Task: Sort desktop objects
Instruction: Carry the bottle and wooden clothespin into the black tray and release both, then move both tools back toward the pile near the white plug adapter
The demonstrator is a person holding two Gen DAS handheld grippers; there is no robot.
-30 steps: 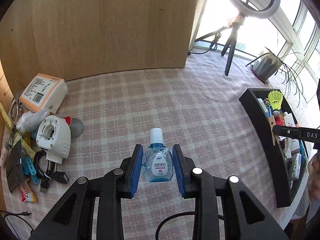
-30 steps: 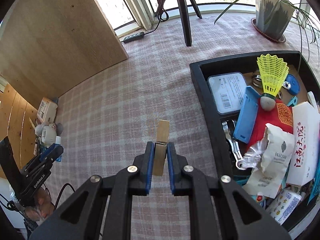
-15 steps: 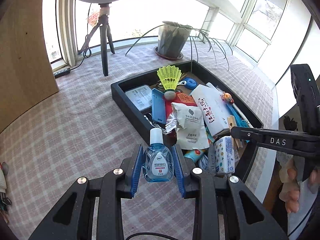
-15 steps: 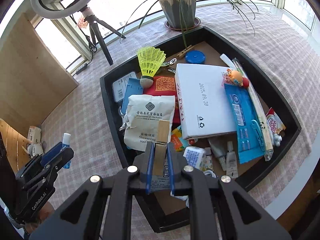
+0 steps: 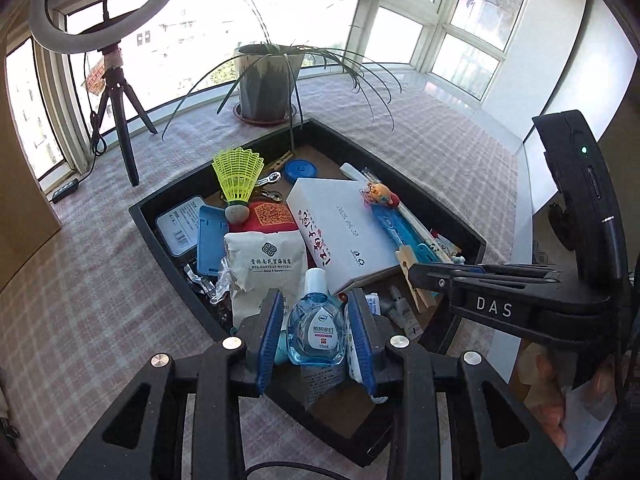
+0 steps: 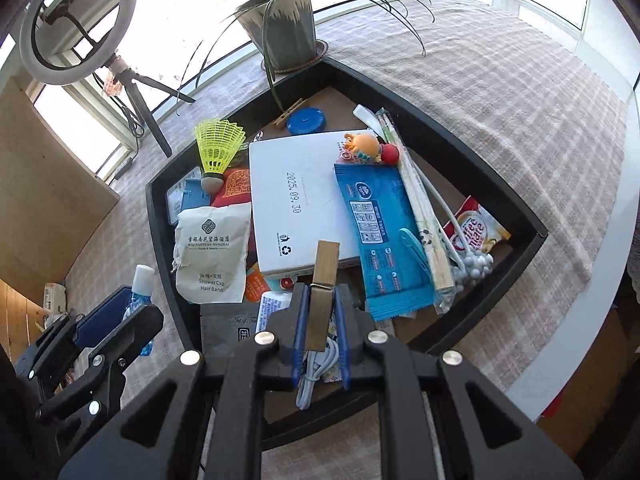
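Left gripper (image 5: 316, 334) jaws just opening, eye-drop bottle (image 5: 317, 330) loose between them over near corner of crowded black tray (image 5: 138, 216); right gripper (image 6: 321, 316) clenched on wooden clothespin (image 6: 322, 294) above tray, both drops pending.

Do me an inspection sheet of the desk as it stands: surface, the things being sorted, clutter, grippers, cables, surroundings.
Surface: checked tablecloth, with a black tray on it.
Job's things: eye-drop bottle and wooden clothespin, both over the tray.
Clutter: tray crowded; shuttlecock, white box, wipes pack, shower-cap pouch.
Grippers: left gripper has just been opening, with the bottle between its pads and a gap each side; right gripper shut on the clothespin.
Cables: white cable in the tray.
Surroundings: potted plant, ring-light tripod, windows.
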